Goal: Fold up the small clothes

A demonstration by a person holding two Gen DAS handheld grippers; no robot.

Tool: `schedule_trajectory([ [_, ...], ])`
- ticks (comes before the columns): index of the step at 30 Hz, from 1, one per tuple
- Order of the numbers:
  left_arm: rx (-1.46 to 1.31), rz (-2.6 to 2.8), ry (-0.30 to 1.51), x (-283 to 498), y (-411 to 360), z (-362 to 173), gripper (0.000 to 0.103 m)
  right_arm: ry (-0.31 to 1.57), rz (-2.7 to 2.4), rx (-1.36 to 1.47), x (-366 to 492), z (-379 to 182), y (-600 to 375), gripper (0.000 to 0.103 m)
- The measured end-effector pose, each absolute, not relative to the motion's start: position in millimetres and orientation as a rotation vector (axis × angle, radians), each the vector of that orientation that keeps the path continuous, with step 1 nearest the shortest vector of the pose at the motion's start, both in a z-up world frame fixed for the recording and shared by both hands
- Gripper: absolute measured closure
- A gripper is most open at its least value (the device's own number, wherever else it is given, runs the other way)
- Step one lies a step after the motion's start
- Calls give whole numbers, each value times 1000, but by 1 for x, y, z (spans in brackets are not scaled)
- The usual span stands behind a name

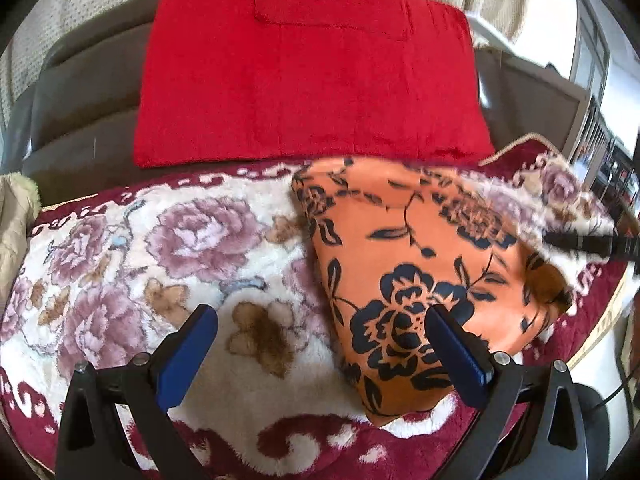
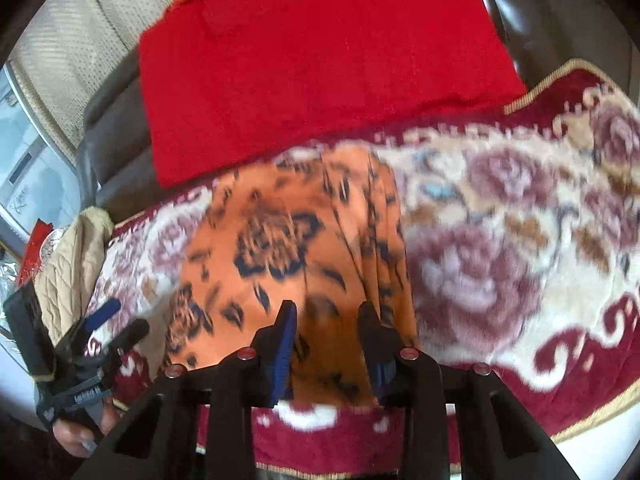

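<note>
Left gripper [image 1: 322, 330]: I see its blue pads spread wide with nothing between them — it hangs over the blanket, empty.

Blanket [image 1: 132, 248]: cream plush with mauve roses and a maroon border, filling the lower half of my left wrist view, from nine o'clock round to three.

Orange garment [image 1: 404, 264]: orange cloth with a black flower print, lying on the blanket at about four o'clock from the left gripper's centre. Its near corner passes just behind the right-hand pad; I cannot tell whether it touches.

Red cloth [image 1: 308, 76]: folded flat at twelve o'clock, beyond the garment, on a dark sofa seat [image 1: 80, 92].

Right gripper [image 2: 328, 320]: its jaws are drawn in narrow, and I see the orange garment's near edge bunched between the pads — pinched, by the look of it.

Garment in the right wrist view: it runs from the pads up towards twelve o'clock, pleated along its right side. This view is blurred.

Left gripper seen from the right wrist: at eight o'clock, well apart from the garment's held edge.
</note>
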State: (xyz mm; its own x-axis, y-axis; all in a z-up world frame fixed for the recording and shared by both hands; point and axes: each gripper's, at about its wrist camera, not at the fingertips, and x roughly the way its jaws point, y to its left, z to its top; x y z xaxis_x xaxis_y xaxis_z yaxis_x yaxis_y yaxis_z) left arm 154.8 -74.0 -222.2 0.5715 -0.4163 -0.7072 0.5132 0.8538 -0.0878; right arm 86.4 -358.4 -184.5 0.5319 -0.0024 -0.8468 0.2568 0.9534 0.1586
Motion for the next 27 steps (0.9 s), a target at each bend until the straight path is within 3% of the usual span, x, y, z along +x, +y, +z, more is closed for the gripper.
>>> schedule_trajectory([
  [5, 211, -559, 874, 158, -97, -242, 0, 994, -135, 307, 135, -186, -358, 68],
  [11, 192, -591, 876, 160, -97, -243, 0, 1138, -159, 449, 163, -244, -384, 70],
  [17, 176, -510, 775, 159, -88, -227, 0, 1050, -144, 419, 164, -215, -378, 70],
  [20, 179, -494, 813, 167, -89, -234, 0, 1020, -154, 463, 166, -215, -382, 66],
  [23, 175, -530, 879, 172, -94, -249, 0, 1071, -152, 474, 171, -233, -386, 48],
  [27, 164, -534, 882, 175, -92, -245, 0, 1053, -141, 470, 170, -232, -388, 48],
])
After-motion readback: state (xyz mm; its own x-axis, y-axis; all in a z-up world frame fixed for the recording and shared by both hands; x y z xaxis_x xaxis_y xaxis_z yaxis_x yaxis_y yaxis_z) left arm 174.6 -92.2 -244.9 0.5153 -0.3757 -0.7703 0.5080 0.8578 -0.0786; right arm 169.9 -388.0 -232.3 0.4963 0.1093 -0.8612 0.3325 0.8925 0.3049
